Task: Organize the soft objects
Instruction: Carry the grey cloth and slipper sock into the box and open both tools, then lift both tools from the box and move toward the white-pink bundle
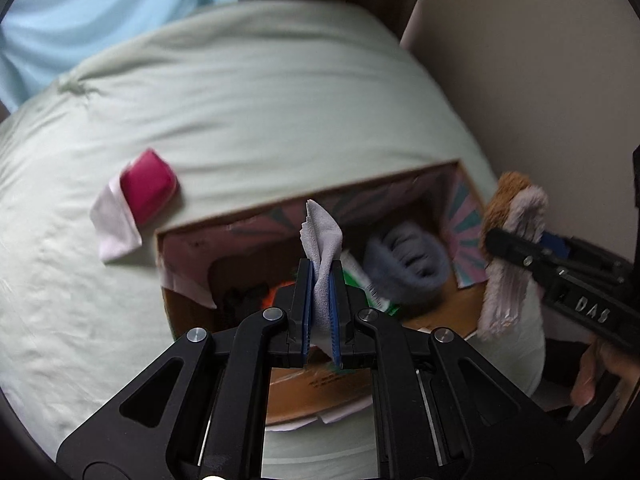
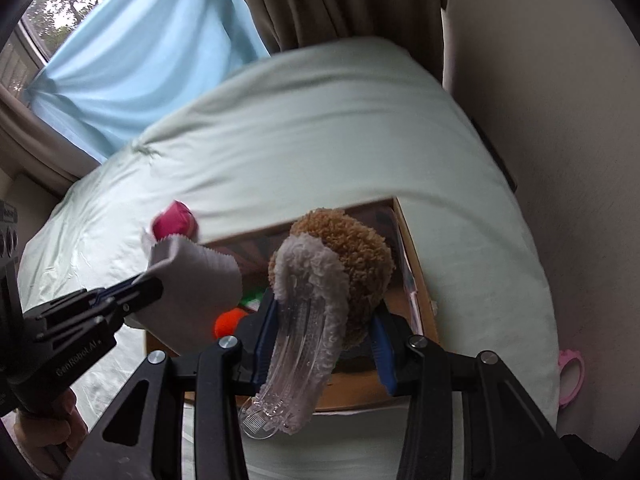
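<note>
Black two-finger tools, blue pads. Raised letters "DAS" on the body of the right gripper [image 1: 516, 240]; "GenRobot.AI" printed on the body of the left gripper [image 2: 146, 290], as read from the opposite wrist views.

Left gripper [image 1: 322, 280]: jaws narrow, pinched on a thin grey cloth [image 1: 322, 240], matte weave, pinked zigzag edge, standing up between the pads.

Right gripper [image 2: 324, 328]: jaws clamped on a fuzzy lilac sock [image 2: 308, 292] with a clear plastic hanger tab, barcode on it too small to read, and a curly brown plush [image 2: 356, 264] pressed beside it.

Cardboard box [image 1: 460, 304], directly below both tools, open, pink-and-teal patterned lining; holds a folded grey-blue fleece item [image 1: 408, 260], something orange [image 2: 230, 318] and a green-and-white pack.

Magenta soft pouch [image 1: 150, 186] on a pale pink cloth [image 1: 114, 228], ahead-left of the left tool, on the pale green bedsheet [image 1: 240, 100].
</note>
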Action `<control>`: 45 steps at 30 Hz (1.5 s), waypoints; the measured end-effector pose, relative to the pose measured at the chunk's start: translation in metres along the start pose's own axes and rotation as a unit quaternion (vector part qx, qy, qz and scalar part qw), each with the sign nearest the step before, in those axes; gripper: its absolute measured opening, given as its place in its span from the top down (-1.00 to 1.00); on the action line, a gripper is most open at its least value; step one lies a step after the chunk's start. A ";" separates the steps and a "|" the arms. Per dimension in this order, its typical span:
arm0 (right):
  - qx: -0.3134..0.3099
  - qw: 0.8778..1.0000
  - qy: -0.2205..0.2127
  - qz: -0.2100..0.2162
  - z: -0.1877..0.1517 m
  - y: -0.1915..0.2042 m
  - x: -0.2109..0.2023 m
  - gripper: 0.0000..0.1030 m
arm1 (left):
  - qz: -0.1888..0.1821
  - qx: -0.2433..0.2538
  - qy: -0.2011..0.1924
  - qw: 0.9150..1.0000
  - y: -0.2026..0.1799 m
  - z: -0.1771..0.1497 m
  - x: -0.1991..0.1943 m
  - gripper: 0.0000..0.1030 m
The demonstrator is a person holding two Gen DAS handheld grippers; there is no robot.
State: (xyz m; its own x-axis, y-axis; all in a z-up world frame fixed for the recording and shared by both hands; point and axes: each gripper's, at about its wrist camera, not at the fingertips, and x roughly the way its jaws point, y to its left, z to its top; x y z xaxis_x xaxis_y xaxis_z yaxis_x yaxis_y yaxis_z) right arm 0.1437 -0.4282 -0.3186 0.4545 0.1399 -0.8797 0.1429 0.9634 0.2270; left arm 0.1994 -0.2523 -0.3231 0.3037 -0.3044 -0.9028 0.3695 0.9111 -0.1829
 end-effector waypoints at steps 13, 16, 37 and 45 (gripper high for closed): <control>-0.067 0.996 0.046 -0.037 0.016 -0.007 0.038 -0.60 | 0.027 0.010 0.041 0.999 0.009 0.001 0.011 -0.99; -0.061 0.997 0.043 -0.032 0.017 -0.012 0.040 -0.99 | 0.029 0.007 0.050 0.998 0.014 -0.003 0.010 -0.99; -0.074 0.997 -0.008 -0.019 0.001 0.031 -0.034 -0.99 | 0.038 -0.002 0.000 0.999 0.019 -0.020 -0.079 -0.99; -0.087 0.995 -0.051 -0.012 0.003 0.081 -0.097 -1.00 | 0.062 -0.029 -0.050 0.996 0.040 -0.039 -0.154 -0.99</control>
State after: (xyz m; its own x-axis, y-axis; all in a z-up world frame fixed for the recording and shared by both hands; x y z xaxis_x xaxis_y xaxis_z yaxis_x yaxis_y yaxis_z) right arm 0.1139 -0.3644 -0.2139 0.5418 0.1014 -0.8344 0.0049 0.9923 0.1237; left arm 0.1333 -0.1579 -0.2066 0.4306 -0.2109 -0.8776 0.2727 0.9573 -0.0963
